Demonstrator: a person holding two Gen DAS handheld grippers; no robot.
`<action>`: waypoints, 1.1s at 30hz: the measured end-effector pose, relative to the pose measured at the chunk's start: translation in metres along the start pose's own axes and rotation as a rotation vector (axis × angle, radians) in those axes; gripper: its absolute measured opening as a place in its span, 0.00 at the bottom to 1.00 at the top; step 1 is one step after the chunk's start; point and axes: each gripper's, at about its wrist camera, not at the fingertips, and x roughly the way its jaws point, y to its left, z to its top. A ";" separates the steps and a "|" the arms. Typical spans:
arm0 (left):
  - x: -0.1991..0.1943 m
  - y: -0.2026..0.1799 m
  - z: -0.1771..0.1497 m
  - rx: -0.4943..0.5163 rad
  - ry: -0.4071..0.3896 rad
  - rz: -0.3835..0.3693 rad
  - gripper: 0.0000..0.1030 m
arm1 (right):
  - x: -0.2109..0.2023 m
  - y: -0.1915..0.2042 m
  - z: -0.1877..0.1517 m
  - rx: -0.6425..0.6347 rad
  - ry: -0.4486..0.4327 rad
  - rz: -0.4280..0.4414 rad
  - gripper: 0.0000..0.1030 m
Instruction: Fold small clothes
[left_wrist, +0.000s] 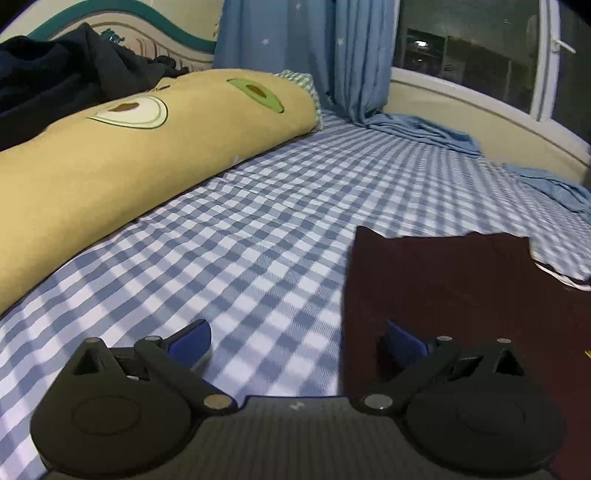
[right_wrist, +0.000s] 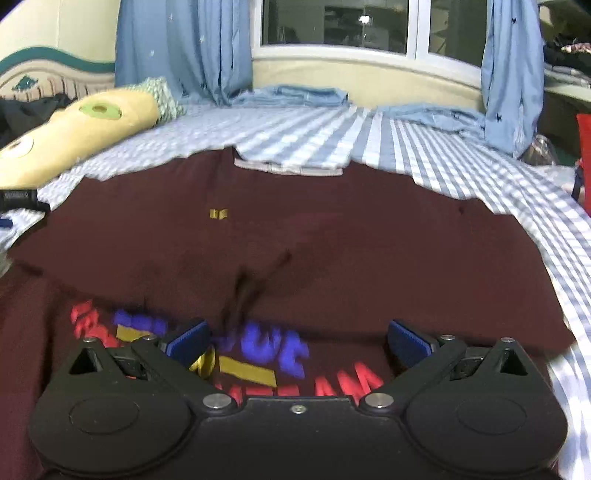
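Hovering low over the bed with both tools spread wide and gripping nothing — left tool (left_wrist: 295, 345) straddling the near left edge of the maroon shirt (right_wrist: 295, 236), right tool (right_wrist: 297, 343) hanging above its blurred red, blue and yellow print (right_wrist: 258, 354). Lying spread flat on the checked sheet (left_wrist: 236, 236), collar (right_wrist: 288, 168) pointing away. Farther off — resting along the left, a yellow avocado-print pillow (left_wrist: 122, 155); hanging by the window (right_wrist: 340, 22), blue curtains (right_wrist: 184, 44).

Dim indoor light falls from above, and the window (right_wrist: 334, 22) ahead is dark with small reflected glints. Both views bend strongly at the edges with black corners. The shirt print (right_wrist: 236, 350) beneath the right gripper (right_wrist: 297, 341) smears with blur.
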 end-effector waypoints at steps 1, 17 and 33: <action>-0.009 0.001 -0.002 0.006 0.001 -0.011 0.99 | -0.007 -0.001 -0.006 -0.011 0.013 -0.006 1.00; -0.171 0.015 -0.120 0.032 0.026 -0.325 0.99 | -0.169 -0.021 -0.132 -0.153 -0.118 -0.135 1.00; -0.227 0.042 -0.212 0.116 0.003 -0.396 0.99 | -0.224 0.022 -0.248 -0.417 -0.195 -0.176 1.00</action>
